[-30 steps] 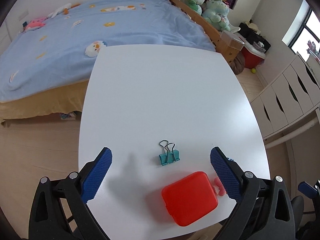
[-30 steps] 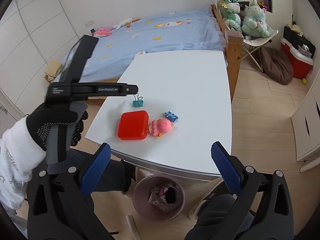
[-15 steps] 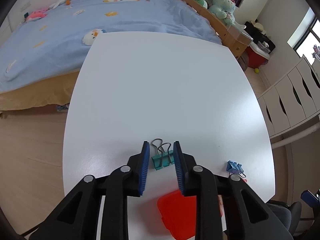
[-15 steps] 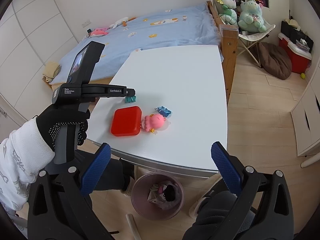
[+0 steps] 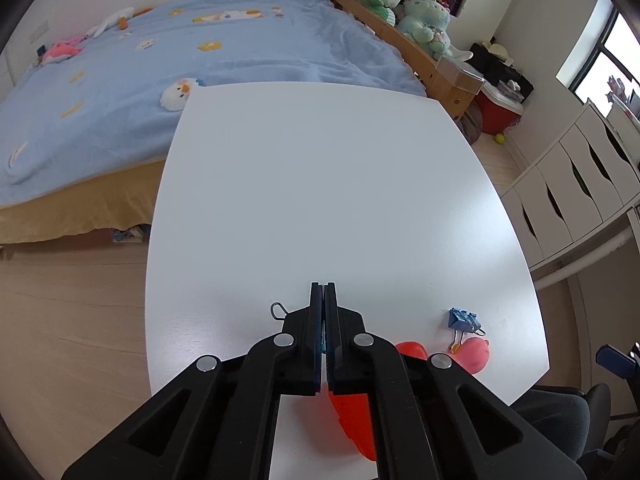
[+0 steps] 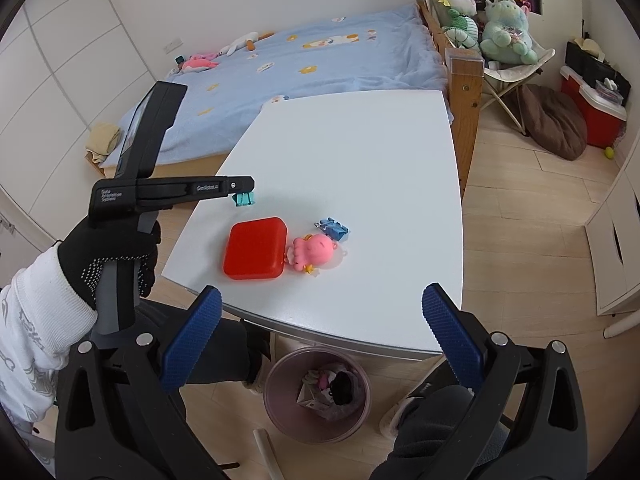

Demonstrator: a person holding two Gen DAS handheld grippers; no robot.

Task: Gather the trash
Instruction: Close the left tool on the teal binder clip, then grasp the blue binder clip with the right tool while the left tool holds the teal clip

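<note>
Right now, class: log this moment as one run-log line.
left claw: shut on teal binder clip | right claw: open, idle | red case: on table | trash bin: below

White desk (image 6: 360,140): red case (image 6: 255,248) near 7 o'clock edge, pink toy (image 6: 314,251) touching it at 3 o'clock. Blue binder clip (image 6: 334,229) just beside toy, 1 o'clock.

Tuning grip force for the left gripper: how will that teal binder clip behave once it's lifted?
Likely stiff: the teal binder clip looks like folded metal and holds its shape in the left gripper. Probably light, being small beside the red case. Its wire handle sticks out sideways and may swing or pivot.
</note>
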